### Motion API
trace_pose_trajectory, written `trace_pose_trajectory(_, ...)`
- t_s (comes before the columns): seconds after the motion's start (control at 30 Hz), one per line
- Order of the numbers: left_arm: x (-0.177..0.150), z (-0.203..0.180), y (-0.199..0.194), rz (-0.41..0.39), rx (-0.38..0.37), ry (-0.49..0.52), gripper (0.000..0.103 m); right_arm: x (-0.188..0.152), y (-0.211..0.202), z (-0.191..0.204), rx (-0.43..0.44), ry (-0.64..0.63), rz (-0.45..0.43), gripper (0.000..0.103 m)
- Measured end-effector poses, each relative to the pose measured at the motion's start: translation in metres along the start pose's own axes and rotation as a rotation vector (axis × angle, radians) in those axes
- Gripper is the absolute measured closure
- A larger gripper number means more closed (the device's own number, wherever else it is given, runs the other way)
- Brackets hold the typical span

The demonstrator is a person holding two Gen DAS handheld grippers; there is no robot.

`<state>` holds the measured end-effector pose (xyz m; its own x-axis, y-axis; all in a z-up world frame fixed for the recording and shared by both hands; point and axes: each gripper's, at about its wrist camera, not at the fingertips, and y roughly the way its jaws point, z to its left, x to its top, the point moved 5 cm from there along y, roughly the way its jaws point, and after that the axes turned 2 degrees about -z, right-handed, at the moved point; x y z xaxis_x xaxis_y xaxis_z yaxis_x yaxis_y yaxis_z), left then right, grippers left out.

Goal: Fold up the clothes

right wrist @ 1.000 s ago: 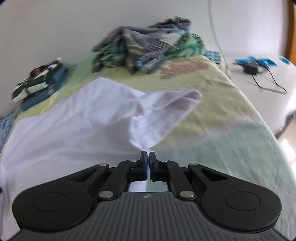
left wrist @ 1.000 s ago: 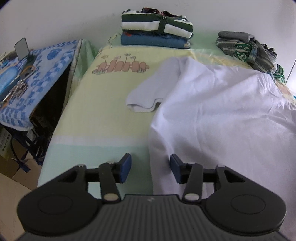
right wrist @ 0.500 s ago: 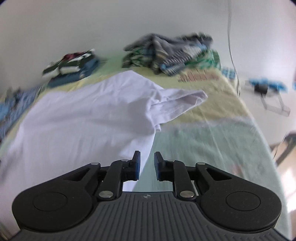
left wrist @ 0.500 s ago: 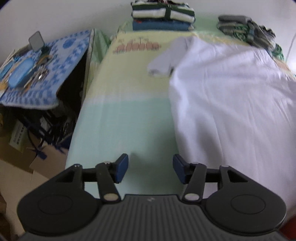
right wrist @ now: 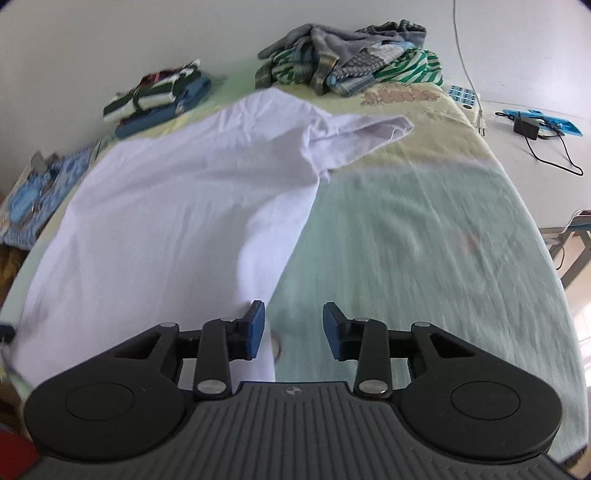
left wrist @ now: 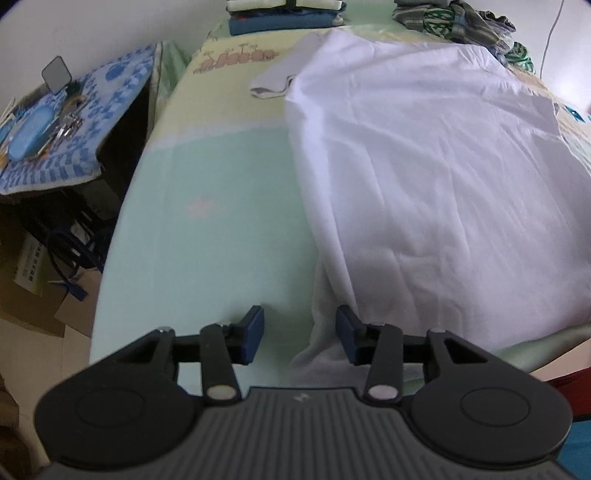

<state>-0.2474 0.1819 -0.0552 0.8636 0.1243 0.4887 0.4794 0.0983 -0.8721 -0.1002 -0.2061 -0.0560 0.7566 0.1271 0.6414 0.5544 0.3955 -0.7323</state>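
A white T-shirt [left wrist: 424, 166] lies spread flat on the bed, with its hem toward me and its sleeves at the far end. My left gripper [left wrist: 300, 332] hovers over the hem's left corner. Its jaws are closing, the cloth lies below and between them, and the pads do not press on it. In the right wrist view the same T-shirt [right wrist: 184, 192] fills the left half. My right gripper [right wrist: 294, 328] is at the shirt's right side edge near the hem. Its jaws are opening; the left pad is over the cloth and the right pad over bare sheet.
A folded pile [left wrist: 284, 18] and a heap of unfolded clothes [right wrist: 351, 66] sit at the bed's far end. The green and yellow sheet [left wrist: 207, 206] lies bare on both sides of the shirt. A blue-patterned side table [left wrist: 85, 110] stands on the left, and a white table with a charger [right wrist: 528, 125] on the right.
Both grippers have drawn back along the shirt's sides from the sleeves toward the hem end. The right jaws went from shut to apart. The left jaws narrowed a little.
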Motion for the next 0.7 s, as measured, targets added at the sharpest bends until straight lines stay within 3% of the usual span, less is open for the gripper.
trace_pose_trajectory(0.23,-0.002,-0.015,-0.004,0.011,-0.009,0.106,0.076,-0.032,-0.014,0.017,0.032,-0.021,0.034,0.06)
trace_pose_trajectory(0.27,-0.003,-0.019,-0.004,0.011,-0.001,0.129,0.082,-0.034,-0.014,0.021,0.026,-0.046,0.036,0.064)
trace_pose_trajectory(0.3,-0.003,-0.023,-0.003,0.012,0.001,0.149,0.102,-0.035,-0.014,0.025,0.02,-0.072,0.039,0.072)
trace_pose_trajectory(0.33,-0.004,-0.026,-0.003,0.012,0.013,0.169,0.103,-0.036,-0.014,0.029,0.018,-0.089,0.042,0.092)
trace_pose_trajectory(0.37,-0.005,-0.03,-0.003,0.008,0.029,0.193,0.103,-0.037,-0.014,0.032,0.017,-0.105,0.046,0.095)
trace_pose_trajectory(0.5,-0.01,-0.031,-0.007,0.003,0.063,0.243,0.103,-0.034,-0.02,0.032,-0.002,-0.101,0.049,0.1)
trace_pose_trajectory(0.7,-0.009,-0.003,-0.025,0.01,0.058,0.137,0.103,-0.019,-0.047,0.002,-0.089,-0.043,0.041,0.102)
